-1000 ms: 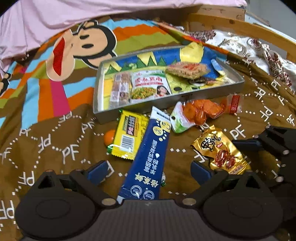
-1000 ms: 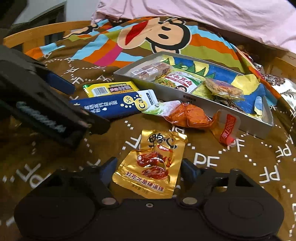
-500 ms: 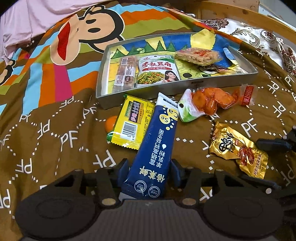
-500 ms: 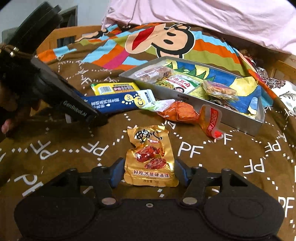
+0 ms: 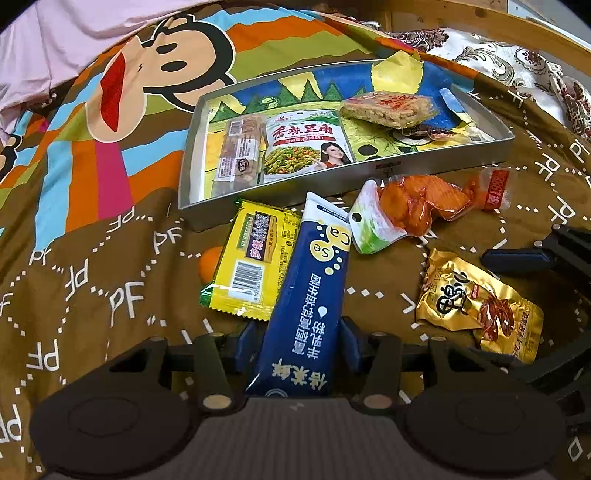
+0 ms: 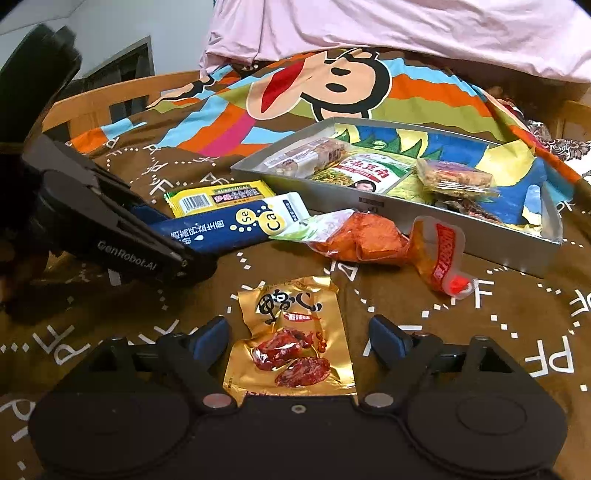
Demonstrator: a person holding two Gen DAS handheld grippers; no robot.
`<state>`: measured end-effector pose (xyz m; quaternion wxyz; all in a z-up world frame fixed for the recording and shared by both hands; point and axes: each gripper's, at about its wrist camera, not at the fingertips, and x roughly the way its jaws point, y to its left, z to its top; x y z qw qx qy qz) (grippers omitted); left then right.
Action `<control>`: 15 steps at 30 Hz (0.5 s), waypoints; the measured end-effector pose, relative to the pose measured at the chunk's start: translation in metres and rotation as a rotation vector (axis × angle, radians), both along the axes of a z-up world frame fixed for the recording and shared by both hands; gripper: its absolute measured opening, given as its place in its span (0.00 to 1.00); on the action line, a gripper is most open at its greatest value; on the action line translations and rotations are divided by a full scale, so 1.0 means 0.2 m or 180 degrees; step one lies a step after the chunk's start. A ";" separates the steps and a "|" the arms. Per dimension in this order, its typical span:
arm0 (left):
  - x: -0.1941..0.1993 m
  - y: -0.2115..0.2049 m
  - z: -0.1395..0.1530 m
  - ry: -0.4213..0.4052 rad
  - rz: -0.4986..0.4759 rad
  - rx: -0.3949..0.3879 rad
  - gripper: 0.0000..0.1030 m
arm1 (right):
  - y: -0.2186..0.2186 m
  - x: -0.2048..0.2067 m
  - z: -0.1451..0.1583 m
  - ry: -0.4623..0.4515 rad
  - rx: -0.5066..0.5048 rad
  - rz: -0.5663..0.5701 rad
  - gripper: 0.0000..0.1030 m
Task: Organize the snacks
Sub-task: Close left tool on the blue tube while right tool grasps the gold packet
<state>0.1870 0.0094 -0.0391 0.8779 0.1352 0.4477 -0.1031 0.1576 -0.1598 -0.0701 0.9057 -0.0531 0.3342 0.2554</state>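
Navy blue packet (image 5: 310, 295), gold packet (image 6: 291, 343), brown "PF"-patterned blanket (image 5: 92, 295)

Before you lies a brown bedspread (image 5: 110, 280) printed with white "PF" lettering and a cartoon monkey face (image 5: 173, 70) over coloured stripes. Behind it you see a pink sheet (image 6: 406, 26), a wooden bed frame (image 6: 110, 99), and a floral-patterned cloth (image 5: 491, 55).

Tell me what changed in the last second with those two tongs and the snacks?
The left tongs closed in on the blue packet and now grip it. The right tongs edged forward over the gold packet, still open. The tray and other snacks stayed put.
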 end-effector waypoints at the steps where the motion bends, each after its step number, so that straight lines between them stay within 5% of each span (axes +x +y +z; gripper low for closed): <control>1: 0.00 0.00 0.00 -0.0007 -0.0002 0.0013 0.50 | 0.00 0.00 0.00 -0.0004 -0.0009 0.0010 0.77; 5: -0.03 -0.03 0.00 -0.0034 0.0000 0.0089 0.44 | 0.00 -0.02 0.01 0.0024 0.0012 0.0038 0.60; 15: -0.21 -0.05 0.02 0.0082 0.0018 -0.0029 0.39 | -0.02 -0.09 0.05 0.0163 -0.0097 -0.0001 0.59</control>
